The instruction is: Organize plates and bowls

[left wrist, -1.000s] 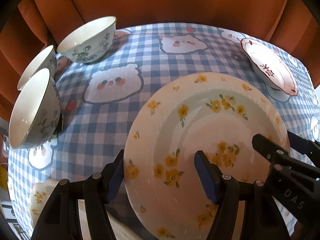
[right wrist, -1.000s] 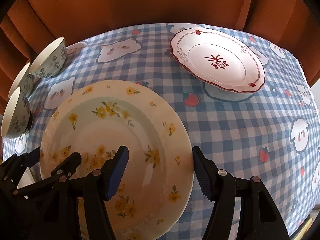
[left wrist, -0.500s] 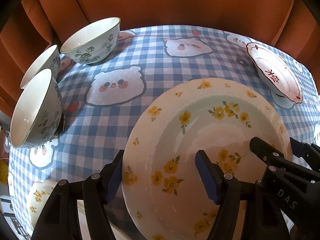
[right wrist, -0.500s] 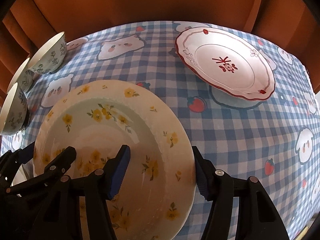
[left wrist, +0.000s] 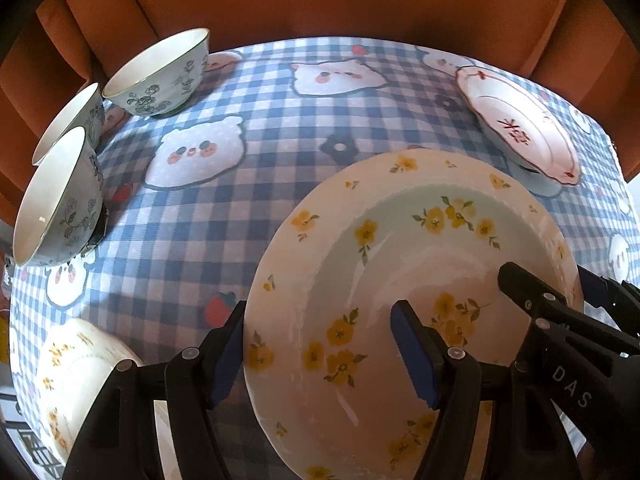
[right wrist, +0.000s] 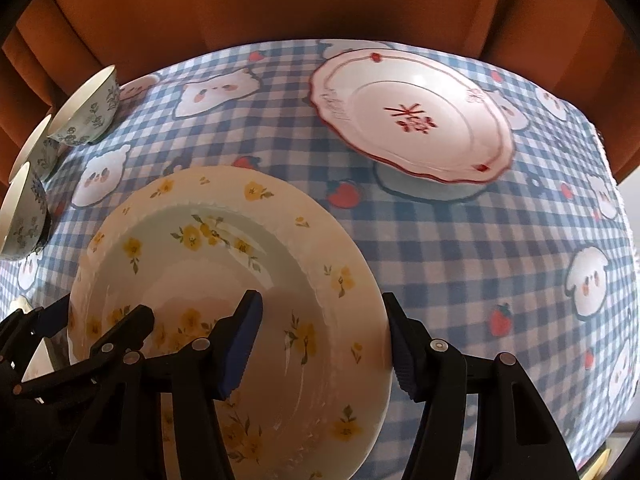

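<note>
Item: yellow-flowered plate [left wrist: 404, 288], its rim caught between the jaws of both the left gripper [left wrist: 320, 354] and right gripper [right wrist: 324, 340], each clamped on opposite edges; red-trimmed plate [right wrist: 412, 116] lay beyond, nearer the right.

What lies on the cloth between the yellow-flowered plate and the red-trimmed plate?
Only bare checked tablecloth with its printed strawberries, seen best in the right wrist view: no dish lies between the yellow-flowered plate and the red-trimmed plate.
</note>
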`<state>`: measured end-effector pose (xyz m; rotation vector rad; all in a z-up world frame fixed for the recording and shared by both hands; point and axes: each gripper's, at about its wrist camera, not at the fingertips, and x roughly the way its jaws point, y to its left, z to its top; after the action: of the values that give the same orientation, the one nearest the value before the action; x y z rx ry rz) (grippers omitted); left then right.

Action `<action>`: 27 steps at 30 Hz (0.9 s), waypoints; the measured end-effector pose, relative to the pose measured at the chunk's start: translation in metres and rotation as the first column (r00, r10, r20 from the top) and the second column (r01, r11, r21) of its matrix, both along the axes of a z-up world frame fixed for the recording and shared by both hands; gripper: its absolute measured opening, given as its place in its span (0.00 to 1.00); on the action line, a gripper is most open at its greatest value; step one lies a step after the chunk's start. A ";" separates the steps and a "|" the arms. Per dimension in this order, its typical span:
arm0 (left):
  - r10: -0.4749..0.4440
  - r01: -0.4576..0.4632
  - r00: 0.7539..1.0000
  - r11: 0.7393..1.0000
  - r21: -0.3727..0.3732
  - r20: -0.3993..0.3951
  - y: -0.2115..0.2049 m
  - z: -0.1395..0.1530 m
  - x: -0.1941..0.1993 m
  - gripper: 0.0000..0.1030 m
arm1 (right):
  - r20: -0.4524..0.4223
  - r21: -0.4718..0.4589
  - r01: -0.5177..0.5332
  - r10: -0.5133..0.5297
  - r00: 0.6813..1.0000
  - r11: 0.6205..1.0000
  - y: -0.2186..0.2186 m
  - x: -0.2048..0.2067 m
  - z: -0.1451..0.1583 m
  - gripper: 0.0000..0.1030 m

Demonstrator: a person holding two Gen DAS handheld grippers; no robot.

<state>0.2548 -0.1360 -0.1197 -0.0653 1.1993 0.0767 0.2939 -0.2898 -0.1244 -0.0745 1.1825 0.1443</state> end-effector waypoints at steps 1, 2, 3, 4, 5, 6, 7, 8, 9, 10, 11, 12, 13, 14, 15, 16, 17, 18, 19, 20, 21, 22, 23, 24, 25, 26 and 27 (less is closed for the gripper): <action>-0.001 0.001 1.000 1.000 -0.003 0.002 -0.002 0.001 -0.002 0.68 | 0.002 0.000 0.002 -0.002 1.000 1.000 -0.002 -0.001 0.001 0.62; -0.002 0.002 1.000 1.000 -0.006 0.005 -0.005 0.003 -0.003 0.68 | 0.006 -0.001 0.005 -0.005 1.000 1.000 -0.006 -0.003 0.004 0.62; -0.006 0.006 1.000 1.000 -0.007 0.007 -0.007 0.005 -0.005 0.69 | 0.012 -0.002 0.008 -0.008 1.000 1.000 -0.009 -0.006 0.007 0.62; -0.012 0.012 1.000 1.000 -0.009 0.008 -0.010 0.006 -0.006 0.69 | 0.016 -0.001 0.010 -0.010 1.000 1.000 -0.011 -0.007 0.009 0.62; -0.016 0.016 1.000 1.000 -0.009 0.010 -0.012 0.009 -0.007 0.69 | 0.020 0.003 0.014 -0.014 1.000 1.000 -0.014 -0.009 0.011 0.62; -0.019 0.019 1.000 1.000 -0.007 0.015 -0.014 0.011 -0.009 0.69 | 0.025 0.008 0.017 -0.017 1.000 1.000 -0.017 -0.011 0.015 0.62; -0.019 0.019 1.000 1.000 -0.005 0.022 -0.015 0.015 -0.011 0.69 | 0.029 0.010 0.018 -0.018 0.999 1.000 -0.018 -0.013 0.018 0.62; -0.017 0.017 1.000 1.000 -0.003 0.026 -0.016 0.018 -0.013 0.69 | 0.034 0.011 0.016 -0.016 0.999 1.000 -0.019 -0.014 0.021 0.62; -0.011 0.011 0.999 1.000 -0.001 0.032 -0.016 0.022 -0.015 0.69 | 0.040 0.012 0.011 -0.012 0.999 1.000 -0.019 -0.016 0.024 0.62; -0.006 0.006 0.999 1.000 0.000 0.038 -0.016 0.025 -0.018 0.69 | 0.044 0.012 0.006 -0.007 0.999 1.000 -0.019 -0.018 0.027 0.62; -0.001 0.001 0.999 1.000 0.001 0.043 -0.015 0.029 -0.020 0.69 | 0.052 0.016 0.000 -0.001 0.999 1.000 -0.019 -0.021 0.032 0.62; 0.002 -0.003 0.999 1.000 0.002 0.051 -0.015 0.033 -0.023 0.69 | 0.058 0.018 -0.004 0.003 0.998 1.000 -0.018 -0.023 0.035 0.62; 0.001 -0.001 0.998 1.000 0.004 0.056 -0.014 0.036 -0.025 0.68 | 0.067 0.020 -0.008 0.006 0.998 1.000 -0.017 -0.026 0.040 0.62; -0.002 0.001 0.998 1.000 0.006 0.064 -0.014 0.039 -0.027 0.68 | 0.072 0.020 -0.009 0.007 0.997 1.000 -0.017 -0.028 0.043 0.62; -0.003 0.002 0.998 1.000 0.008 0.070 -0.012 0.043 -0.031 0.68 | 0.080 0.022 -0.010 0.009 0.997 1.000 -0.016 -0.031 0.048 0.62; -0.003 0.002 0.997 1.000 0.009 0.074 -0.011 0.045 -0.033 0.69 | 0.085 0.023 -0.012 0.010 0.996 1.000 -0.015 -0.033 0.050 0.62; 0.001 -0.002 0.997 1.000 0.008 0.078 -0.009 0.048 -0.036 0.69 | 0.090 0.025 -0.012 0.009 0.996 1.000 -0.013 -0.035 0.053 0.62; 0.004 -0.005 0.997 1.000 0.007 0.082 -0.007 0.050 -0.039 0.69 | 0.095 0.027 -0.013 0.010 0.995 1.000 -0.010 -0.039 0.057 0.62; 0.007 -0.007 0.996 1.000 0.005 0.087 -0.005 0.053 -0.042 0.68 | 0.099 0.027 -0.013 0.011 0.995 1.000 -0.008 -0.040 0.060 0.62; 0.008 -0.008 0.996 1.000 0.003 0.091 -0.002 0.055 -0.046 0.69 | 0.106 0.027 -0.011 0.008 0.994 1.000 -0.006 -0.044 0.063 0.62; 0.008 -0.008 0.995 1.000 0.003 0.095 0.001 0.057 -0.048 0.68 | 0.110 0.028 -0.009 0.006 0.994 1.000 -0.004 -0.047 0.066 0.62; 0.004 -0.005 0.995 1.000 0.003 0.102 0.004 0.060 -0.052 0.68 | 0.115 0.028 -0.008 0.005 0.993 1.000 -0.001 -0.051 0.069 0.62; 0.002 -0.002 0.994 1.000 0.003 0.106 0.007 0.062 -0.055 0.68 | 0.118 0.028 -0.007 0.004 0.993 1.000 0.001 -0.054 0.071 0.62; -0.001 0.000 0.994 1.000 0.003 0.111 0.009 0.064 -0.059 0.68 | 0.121 0.028 -0.006 0.003 0.993 1.000 0.004 -0.057 0.074 0.62; -0.003 0.003 0.993 1.000 0.001 0.117 0.012 0.065 -0.063 0.68 | 0.126 0.025 -0.007 0.004 0.992 1.000 0.008 -0.062 0.077 0.62; -0.005 0.006 0.993 1.000 -0.003 0.120 0.016 0.067 -0.066 0.68 | 0.130 0.023 -0.007 0.004 0.992 1.000 0.010 -0.065 0.079 0.62; -0.011 0.012 0.992 1.000 -0.005 0.125 0.019 0.068 -0.069 0.68 | 0.134 0.021 -0.005 0.002 0.991 1.000 0.014 -0.069 0.081 0.62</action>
<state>0.1855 -0.1165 -0.0522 -0.0672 1.0750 0.0584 0.2250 -0.2762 -0.0429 -0.0666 1.0466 0.1523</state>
